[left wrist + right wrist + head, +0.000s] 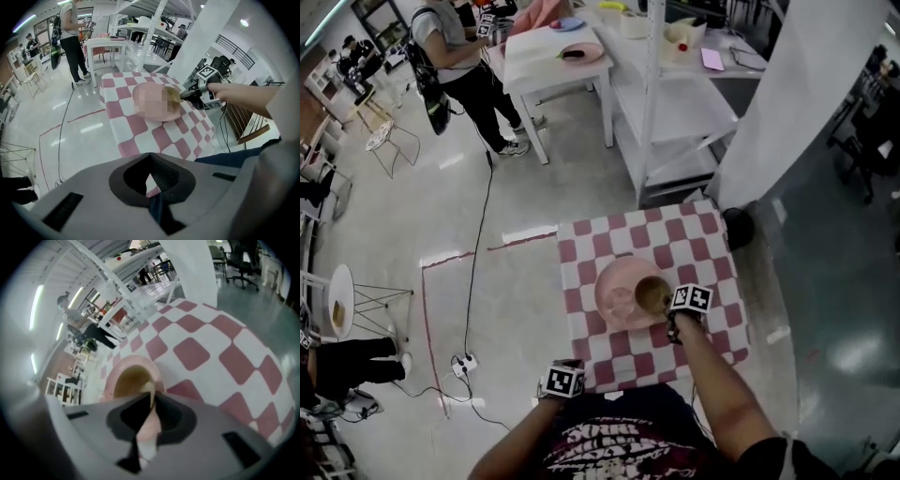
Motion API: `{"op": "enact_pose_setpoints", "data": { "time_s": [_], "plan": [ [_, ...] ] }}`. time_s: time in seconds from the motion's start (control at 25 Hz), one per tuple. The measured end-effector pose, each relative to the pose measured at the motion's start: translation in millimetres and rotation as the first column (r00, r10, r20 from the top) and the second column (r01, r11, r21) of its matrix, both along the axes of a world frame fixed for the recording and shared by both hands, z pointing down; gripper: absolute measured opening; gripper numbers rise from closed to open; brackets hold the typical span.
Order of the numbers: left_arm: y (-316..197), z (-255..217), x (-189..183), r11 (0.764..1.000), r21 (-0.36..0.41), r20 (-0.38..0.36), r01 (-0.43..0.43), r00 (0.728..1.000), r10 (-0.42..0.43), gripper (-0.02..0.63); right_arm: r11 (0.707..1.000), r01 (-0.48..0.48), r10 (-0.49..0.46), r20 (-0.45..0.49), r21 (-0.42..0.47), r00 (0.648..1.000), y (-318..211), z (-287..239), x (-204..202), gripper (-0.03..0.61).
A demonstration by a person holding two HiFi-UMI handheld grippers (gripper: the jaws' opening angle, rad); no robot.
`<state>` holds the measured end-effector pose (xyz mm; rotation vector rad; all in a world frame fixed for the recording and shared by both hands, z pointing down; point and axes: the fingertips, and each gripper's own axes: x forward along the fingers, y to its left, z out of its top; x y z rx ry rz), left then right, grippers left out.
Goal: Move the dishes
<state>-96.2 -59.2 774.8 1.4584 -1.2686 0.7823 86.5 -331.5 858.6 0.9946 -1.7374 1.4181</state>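
Left gripper view showed the left gripper (151,182) nearest to the person, at the near edge of the table – its two jaws were pressed together and nothing was between them. It was apart from the dishes.

Beyond it stood the small table (712,244), covered with a cloth of red and white squares. Around the middle of the cloth lay a pink plate (614,281). Over the right part of this plate was a small brown bowl (129,380) with a pale rim. The right gripper (151,404) came to it from the near right side, and its jaws were closed on the near rim of the bowl, one jaw inside and one outside. Whether the bowl rested on the plate or was a little lifted, I could not tell.

On the floor at the left of the table ran a black cable (478,244), with a line of red tape (441,258) near it.

Farther away stood a white shelf rack (675,103) and, at its left, a white table (539,70) which carried another pink dish (581,52) and a blue one (567,23). A person in dark trousers (455,47) stood just beside that far table, at its left.
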Motion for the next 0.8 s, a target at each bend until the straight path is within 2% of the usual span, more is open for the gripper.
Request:
{"op": "enact_pose_setpoints", "data": {
  "time_s": [0.04, 0.12, 0.2, 0.36, 0.4, 0.44, 0.52, 0.6, 0.64, 0.8],
  "plan": [
    [3.6, -0.3, -4.3, 1.000, 0.000, -0.008, 0.003, 1.000, -0.003, 0.029, 1.000, 0.009, -0.009, -0.009, 0.001, 1.000, 0.8, 4.2, -4.6, 0.053],
    [8.1, -0.3, -17.1, 1.000, 0.010, 0.002, -0.001, 1.000, 0.001, 0.029, 0.999, 0.027, -0.025, -0.049, 0.036, 0.998, 2.6, 6.4, -5.9, 0.124],
    [8.2, -4.1, -30.8, 1.000, 0.022, 0.019, -0.015, 1.000, 0.014, 0.029, 0.996, 0.037, -0.030, -0.081, 0.086, 0.996, 7.3, -0.2, -4.0, 0.124],
    [-17.6, -16.3, -45.1, 0.994, 0.096, -0.005, -0.053, 0.999, 0.054, 0.029, 0.981, 0.064, -0.044, -0.114, 0.185, 0.993, 23.7, -28.6, -4.9, 0.126],
    [-23.0, -15.3, -48.6, 0.992, 0.108, -0.002, -0.064, 0.998, 0.064, 0.029, 0.972, 0.080, -0.056, -0.110, 0.221, 0.992, 29.7, -39.8, -7.4, 0.121],
    [-29.4, -14.7, -50.9, 0.989, 0.127, 0.001, -0.077, 0.997, 0.078, 0.029, 0.959, 0.097, -0.073, -0.099, 0.266, 0.992, 36.6, -53.6, -11.4, 0.074],
    [-50.1, -26.8, -53.4, 0.972, 0.204, 0.020, -0.113, 0.994, 0.112, 0.029, 0.917, 0.115, -0.103, -0.052, 0.382, 0.993, 50.6, -90.1, -21.3, 0.044],
    [-79.7, -55.8, -56.0, 0.930, 0.327, 0.065, -0.165, 0.986, 0.152, 0.029, 0.858, 0.096, -0.116, 0.009, 0.504, 0.993, 63.5, -136.2, -30.2, 0.038],
    [-95.7, -74.3, -57.3, 0.896, 0.399, 0.090, -0.193, 0.981, 0.171, 0.029, 0.825, 0.081, -0.121, 0.035, 0.559, 0.992, 69.4, -161.3, -33.9, 0.035],
    [-147.6, -170.2, -56.5, 0.713, 0.658, 0.133, -0.241, 0.970, 0.204, 0.029, 0.663, 0.046, -0.146, 0.069, 0.747, 0.987, 88.6, -268.2, -43.1, 0.034]
  ]
}}
